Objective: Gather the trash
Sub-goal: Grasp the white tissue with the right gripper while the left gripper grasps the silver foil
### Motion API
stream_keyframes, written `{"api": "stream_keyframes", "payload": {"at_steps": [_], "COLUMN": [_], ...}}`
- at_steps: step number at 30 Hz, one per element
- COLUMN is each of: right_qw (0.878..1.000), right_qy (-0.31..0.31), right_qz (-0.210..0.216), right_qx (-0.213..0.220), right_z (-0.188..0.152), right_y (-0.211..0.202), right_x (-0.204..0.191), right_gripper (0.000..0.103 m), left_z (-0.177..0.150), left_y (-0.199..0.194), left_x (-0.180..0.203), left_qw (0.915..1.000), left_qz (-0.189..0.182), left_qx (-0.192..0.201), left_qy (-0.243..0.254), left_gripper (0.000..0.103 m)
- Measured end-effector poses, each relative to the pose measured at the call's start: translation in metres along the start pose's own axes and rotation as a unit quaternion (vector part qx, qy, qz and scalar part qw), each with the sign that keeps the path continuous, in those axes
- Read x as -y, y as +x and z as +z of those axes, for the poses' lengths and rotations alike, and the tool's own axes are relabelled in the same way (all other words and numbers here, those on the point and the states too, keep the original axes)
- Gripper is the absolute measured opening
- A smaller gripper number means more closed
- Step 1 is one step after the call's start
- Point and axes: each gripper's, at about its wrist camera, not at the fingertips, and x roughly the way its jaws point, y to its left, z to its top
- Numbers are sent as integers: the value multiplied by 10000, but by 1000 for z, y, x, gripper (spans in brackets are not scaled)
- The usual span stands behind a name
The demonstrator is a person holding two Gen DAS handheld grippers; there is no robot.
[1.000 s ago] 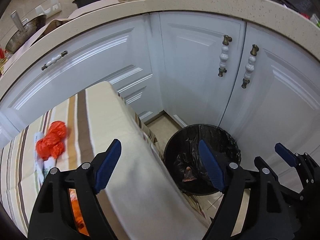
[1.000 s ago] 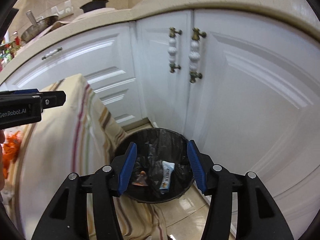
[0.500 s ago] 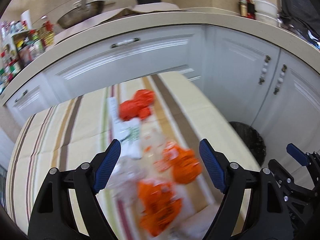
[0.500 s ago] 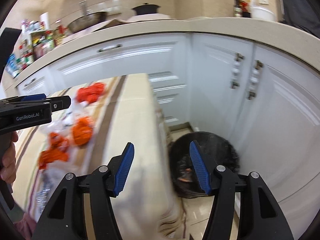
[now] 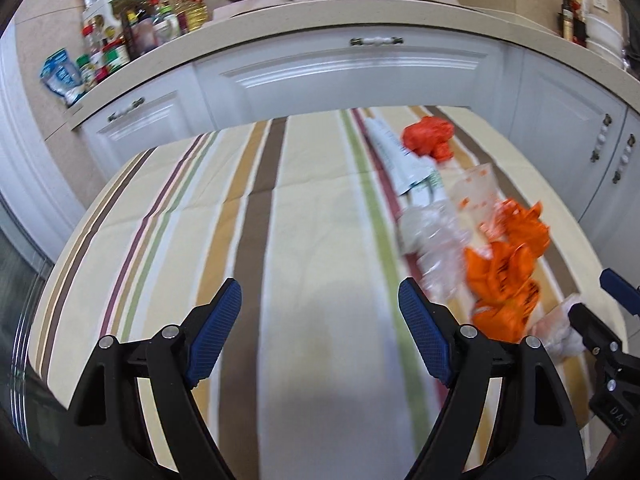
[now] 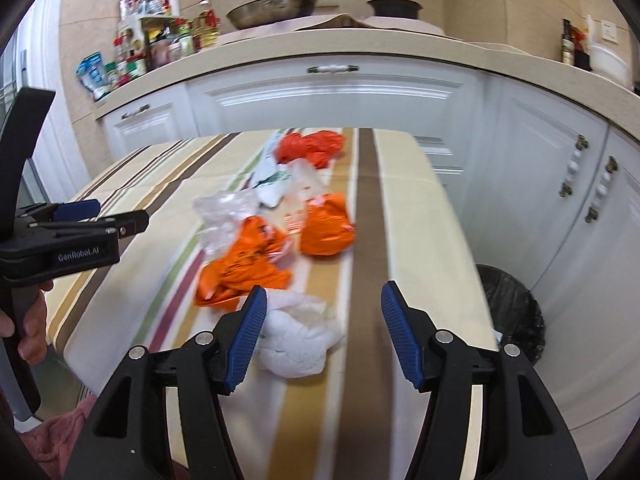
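Trash lies on a striped tablecloth (image 5: 280,200): orange wrappers (image 5: 504,276), a red bag (image 5: 428,138), a white printed pack (image 5: 400,160) and clear plastic (image 5: 436,236). My left gripper (image 5: 318,292) is open over bare cloth, left of the pile. My right gripper (image 6: 324,292) hovers at the near end of the pile, its jaws opening with nothing pressed between them. A crumpled white wad (image 6: 300,336) lies by its left finger. Orange wrappers (image 6: 244,268) and a red bag (image 6: 312,146) lie beyond. The black-lined bin (image 6: 516,312) stands on the floor, right of the table.
White cabinets (image 6: 340,96) wrap behind and to the right of the table. On the counter stand spice bottles (image 5: 120,40), a wok (image 6: 272,8) and a dark pot (image 6: 394,6). A hand (image 6: 28,332) holds the left gripper (image 6: 108,216) at the left edge.
Both views have swung left from the bin and cabinet doors to the tabletop with the trash. The right jaws stand wider than before. Nothing was picked up.
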Motion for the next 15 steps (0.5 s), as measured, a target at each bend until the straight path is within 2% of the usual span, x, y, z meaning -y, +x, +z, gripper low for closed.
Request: {"api": "stream_keyframes", "payload": {"at_steps": [5,10,13,15], "right_qw": [9999,9995,9989,9986], "right_qy": [-119,-101,-16,-6], "right_qz": [82,210,381,467], "right_qx": [-19,-196,-266,-258], "right_z": [0,-5,-8,-9], "right_y": [1,10,13,12], "right_x": [-12,-14,-12,-13], "right_gripper": [61,61,49,37], "left_z": [-17,-24,-25,-25], "left_y": [2,4,4,3], "left_x": [-22,-28,-25,-21], "left_qw": [9996,9993,9994,9995], "left_qz": [165,176,127,88], "left_qx": [-144,-207,-220,-216], "left_qy": [-157,-247,-240,-206], "left_gripper": [79,79,79,79]}}
